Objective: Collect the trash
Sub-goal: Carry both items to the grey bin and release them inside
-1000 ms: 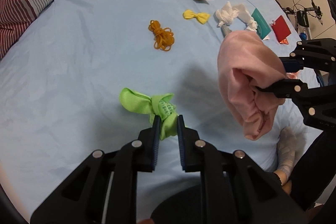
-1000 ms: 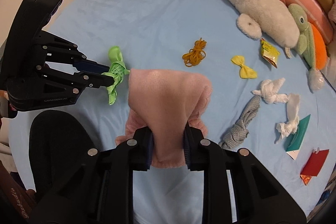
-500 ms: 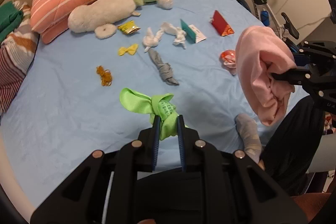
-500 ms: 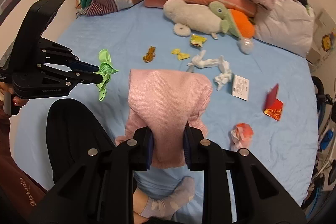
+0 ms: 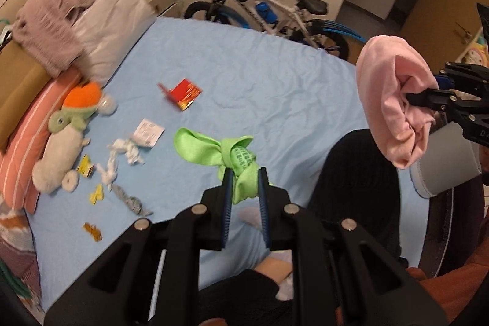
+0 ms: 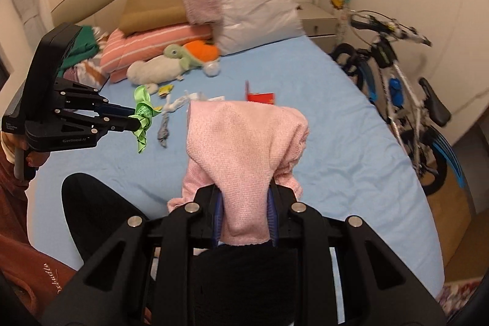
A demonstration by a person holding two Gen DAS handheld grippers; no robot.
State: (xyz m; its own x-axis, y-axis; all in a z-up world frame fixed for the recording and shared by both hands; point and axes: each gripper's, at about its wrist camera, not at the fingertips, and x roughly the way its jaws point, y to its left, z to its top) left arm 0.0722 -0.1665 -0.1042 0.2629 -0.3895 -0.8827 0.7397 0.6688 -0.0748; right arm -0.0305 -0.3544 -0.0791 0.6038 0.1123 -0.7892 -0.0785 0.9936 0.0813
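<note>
My left gripper [image 5: 243,173] is shut on a knotted green cloth [image 5: 226,153] and holds it in the air above the blue bed [image 5: 244,75]. It also shows in the right wrist view [image 6: 134,121] with the green cloth [image 6: 143,115]. My right gripper [image 6: 244,197] is shut on a bunched pink cloth [image 6: 244,142], also in the air; it shows at the right of the left wrist view [image 5: 409,97] holding the pink cloth [image 5: 388,100]. White crumpled tissues [image 5: 122,152], a red packet [image 5: 185,92], a paper slip [image 5: 148,133] and yellow wrappers [image 5: 85,168] lie on the bed.
A grey bin [image 5: 443,161] stands off the bed's right edge, below the pink cloth. A bicycle [image 6: 394,87] leans beside the bed. Plush toys [image 5: 64,142], pillows [image 6: 152,42] and a white bag [image 6: 256,11] crowd the head end. The person's black-clad legs [image 5: 357,182] rest on the bed.
Both grippers have swung right and risen from the bed, carrying their cloths. The view now takes in the bed's right side, the bicycle and the grey bin.
</note>
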